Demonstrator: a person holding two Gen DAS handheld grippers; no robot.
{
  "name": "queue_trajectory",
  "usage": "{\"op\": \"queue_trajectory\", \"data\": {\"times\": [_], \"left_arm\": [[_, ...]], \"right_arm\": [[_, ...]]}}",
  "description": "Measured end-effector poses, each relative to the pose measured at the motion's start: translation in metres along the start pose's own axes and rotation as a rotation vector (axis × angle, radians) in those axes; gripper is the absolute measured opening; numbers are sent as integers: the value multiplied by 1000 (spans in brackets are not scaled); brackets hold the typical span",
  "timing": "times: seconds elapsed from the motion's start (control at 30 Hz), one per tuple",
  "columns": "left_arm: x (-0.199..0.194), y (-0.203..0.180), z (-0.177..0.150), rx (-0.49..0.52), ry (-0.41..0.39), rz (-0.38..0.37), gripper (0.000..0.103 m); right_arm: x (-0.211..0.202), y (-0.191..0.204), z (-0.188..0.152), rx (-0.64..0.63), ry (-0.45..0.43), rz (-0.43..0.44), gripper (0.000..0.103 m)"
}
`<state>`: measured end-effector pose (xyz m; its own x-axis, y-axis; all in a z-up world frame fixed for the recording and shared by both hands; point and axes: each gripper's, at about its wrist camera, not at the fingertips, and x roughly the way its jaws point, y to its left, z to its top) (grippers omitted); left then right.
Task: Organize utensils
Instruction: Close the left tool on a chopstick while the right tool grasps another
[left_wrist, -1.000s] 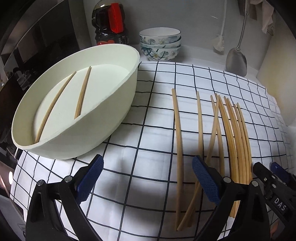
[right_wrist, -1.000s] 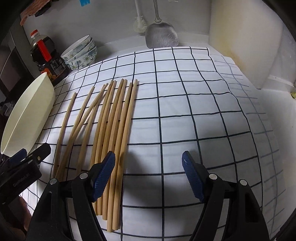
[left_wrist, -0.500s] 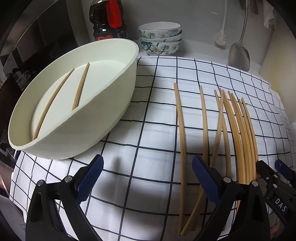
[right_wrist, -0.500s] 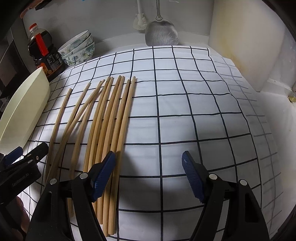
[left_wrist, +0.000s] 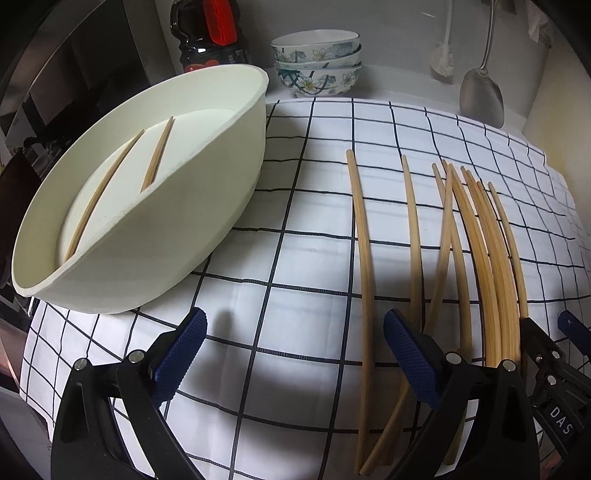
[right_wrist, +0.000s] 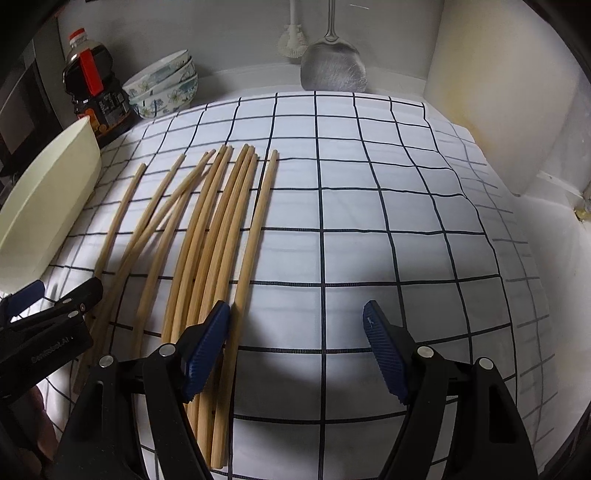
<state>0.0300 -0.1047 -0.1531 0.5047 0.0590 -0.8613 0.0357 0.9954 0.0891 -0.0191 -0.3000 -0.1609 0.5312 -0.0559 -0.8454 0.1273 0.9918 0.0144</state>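
Both tools gape empty: left tool (left_wrist: 293, 354), right tool (right_wrist: 297, 343); chopsticks (right_wrist: 207, 236) look light, stiff, roll-prone; pinch near ends

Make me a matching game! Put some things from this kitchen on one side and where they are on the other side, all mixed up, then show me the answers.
Things:
1. two chopsticks
2. bundle of loose chopsticks
3. stacked flowery bowls
4. metal spatula

Places:
A. against the back wall, to the right of the brush
B. inside the cream tray
C. beside the dark sauce bottle
D. lying on the checked cloth

Pairs: 1-B, 2-D, 3-C, 4-A
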Motion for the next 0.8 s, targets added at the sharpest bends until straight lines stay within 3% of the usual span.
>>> {"op": "queue_trajectory", "data": {"times": [0.37, 0.6, 0.8], "left_arm": [[4, -4, 4, -10, 3, 15, 96], [7, -11, 10, -1, 9, 9, 95], [4, -13, 9, -22, 21, -80, 68]], "right_arm": [[2, -12, 3, -18, -14, -28, 71], [3, -6, 6, -47, -17, 4, 67], [2, 4, 8, -89, -24, 47, 47]]}}
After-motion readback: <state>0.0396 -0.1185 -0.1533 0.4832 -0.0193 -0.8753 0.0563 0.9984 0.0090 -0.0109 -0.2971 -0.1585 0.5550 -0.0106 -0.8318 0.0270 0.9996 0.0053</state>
